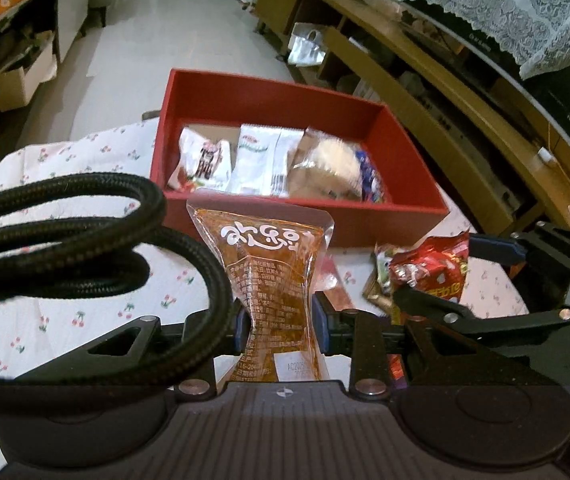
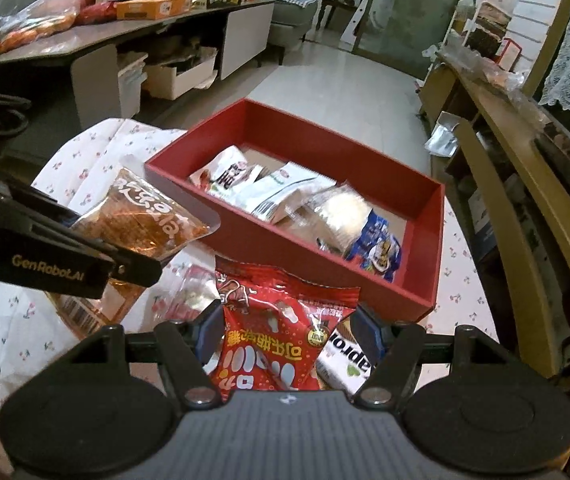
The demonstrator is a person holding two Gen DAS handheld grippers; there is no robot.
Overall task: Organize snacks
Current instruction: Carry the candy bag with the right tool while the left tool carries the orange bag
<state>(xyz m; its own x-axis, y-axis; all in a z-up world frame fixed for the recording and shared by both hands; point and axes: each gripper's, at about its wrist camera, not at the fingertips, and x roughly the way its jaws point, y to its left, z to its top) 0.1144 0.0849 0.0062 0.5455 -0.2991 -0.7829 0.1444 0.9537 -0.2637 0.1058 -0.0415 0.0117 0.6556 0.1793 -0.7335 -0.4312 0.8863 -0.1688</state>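
Orange snack pouch [image 1: 275, 280] pinched upright in left gripper [image 1: 281, 320], angled down twd red box [image 1: 365, 120].

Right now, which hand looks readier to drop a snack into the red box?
Left: its jaws pinch the orange translucent packet lifted before the red box; right's stand wide around a red foil packet.

A box [image 1: 285, 96] sits at the far side of the cloth-covered counter [image 1: 65, 308] with several snack packs [image 1: 269, 160] lying side by side in it, while loose snacks [image 2: 189, 300] lie on the counter before it.
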